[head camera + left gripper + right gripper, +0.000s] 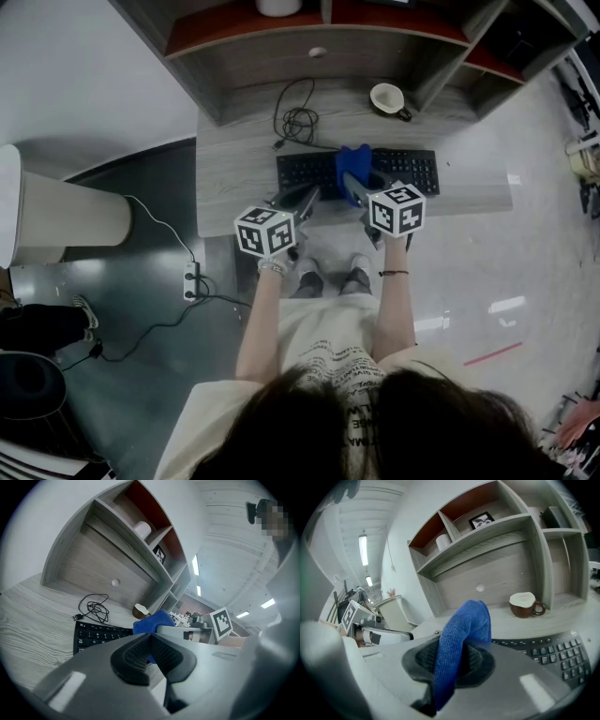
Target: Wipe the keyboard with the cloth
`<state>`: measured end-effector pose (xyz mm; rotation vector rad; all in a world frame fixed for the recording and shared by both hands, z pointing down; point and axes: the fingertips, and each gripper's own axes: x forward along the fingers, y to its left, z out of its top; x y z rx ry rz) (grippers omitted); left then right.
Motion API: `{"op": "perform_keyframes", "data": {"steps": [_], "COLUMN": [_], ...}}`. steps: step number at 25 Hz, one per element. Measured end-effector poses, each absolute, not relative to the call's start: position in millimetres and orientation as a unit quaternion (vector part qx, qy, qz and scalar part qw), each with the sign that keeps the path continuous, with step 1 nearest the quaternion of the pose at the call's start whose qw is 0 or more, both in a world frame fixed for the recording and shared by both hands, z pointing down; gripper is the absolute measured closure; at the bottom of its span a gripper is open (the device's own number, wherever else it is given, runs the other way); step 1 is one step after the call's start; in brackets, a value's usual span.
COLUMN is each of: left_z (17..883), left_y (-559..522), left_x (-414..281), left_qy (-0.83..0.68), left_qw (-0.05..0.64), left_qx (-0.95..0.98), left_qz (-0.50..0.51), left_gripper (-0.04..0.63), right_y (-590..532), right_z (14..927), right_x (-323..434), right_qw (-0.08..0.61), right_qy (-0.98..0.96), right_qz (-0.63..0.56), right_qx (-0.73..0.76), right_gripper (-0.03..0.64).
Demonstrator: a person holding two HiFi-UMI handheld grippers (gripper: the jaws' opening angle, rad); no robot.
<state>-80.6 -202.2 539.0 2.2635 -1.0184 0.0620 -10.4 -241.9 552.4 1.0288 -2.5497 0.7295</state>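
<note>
A black keyboard (412, 171) lies across the grey desk (234, 178), near its front edge. A blue cloth (354, 161) stands bunched over the keyboard's middle, and my right gripper (356, 190) is shut on it. In the right gripper view the cloth (461, 634) runs up from between the closed pads, with the keyboard (555, 653) just beyond. My left gripper (307, 199) hovers by the keyboard's left end, shut with nothing in it. In the left gripper view its pads (140, 656) meet; the cloth (152, 620) and the keys (96, 633) lie ahead.
A coiled black cable (298, 122) lies behind the keyboard. A brown cup (387, 98) stands at the back right under the shelves (319, 37). A white bin (56, 216) and a power strip (192, 279) are on the floor to the left.
</note>
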Motion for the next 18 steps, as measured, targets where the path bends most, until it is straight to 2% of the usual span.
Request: {"op": "perform_keyframes", "data": {"steps": [18], "left_z": [544.8], "left_y": [-199.6], "left_x": [-118.7], "left_qy": [-0.405], "left_qw": [0.323], "left_qx": [0.855], "left_qz": [0.025], "left_gripper": [0.591], "right_y": [-241.7], "right_z": [559.2], "right_x": [-55.1], "right_qw": [0.149], "right_qy": [-0.894], "right_qz": [0.256], "right_qx": [0.337], "right_gripper": [0.558]}}
